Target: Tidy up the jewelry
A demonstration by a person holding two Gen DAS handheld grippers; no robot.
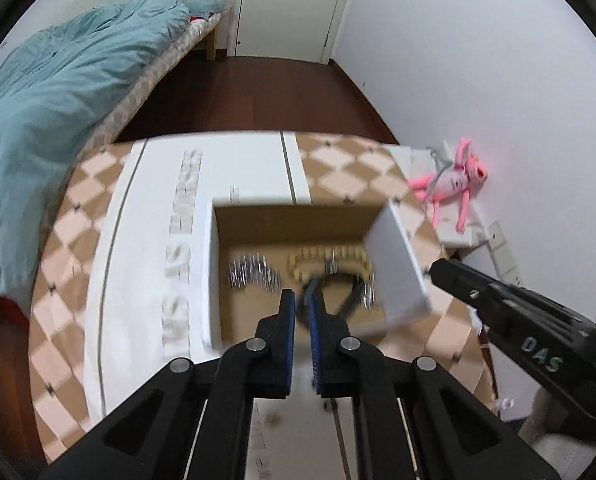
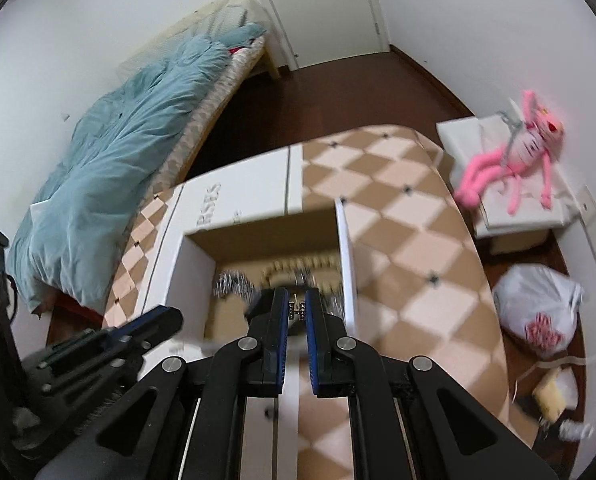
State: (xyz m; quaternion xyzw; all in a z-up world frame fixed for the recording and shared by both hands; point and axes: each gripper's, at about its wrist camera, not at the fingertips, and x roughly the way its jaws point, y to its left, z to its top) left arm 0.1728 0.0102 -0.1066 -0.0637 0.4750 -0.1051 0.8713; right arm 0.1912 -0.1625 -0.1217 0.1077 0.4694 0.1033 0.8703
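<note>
An open white cardboard box (image 1: 209, 276) with a brown inside sits on a checkered table (image 1: 354, 168). It holds a silver chain piece (image 1: 253, 276), a beige bead bracelet (image 1: 330, 260) and a dark cord loop (image 1: 338, 292). My left gripper (image 1: 302, 300) is narrowly closed at the box's near edge, with the dark cord beside its tips. My right gripper (image 2: 296, 300) hovers over the same box (image 2: 189, 268), shut on a small studded jewelry piece (image 2: 296, 307). The right gripper also shows in the left wrist view (image 1: 430, 270) beside the box's right wall.
A bed with a teal duvet (image 1: 57, 92) stands left of the table. A pink plush toy (image 2: 514, 156) lies on white boxes at the right. A white plastic bag (image 2: 538, 304) and clutter lie on the dark floor. A white door (image 1: 289, 4) is at the back.
</note>
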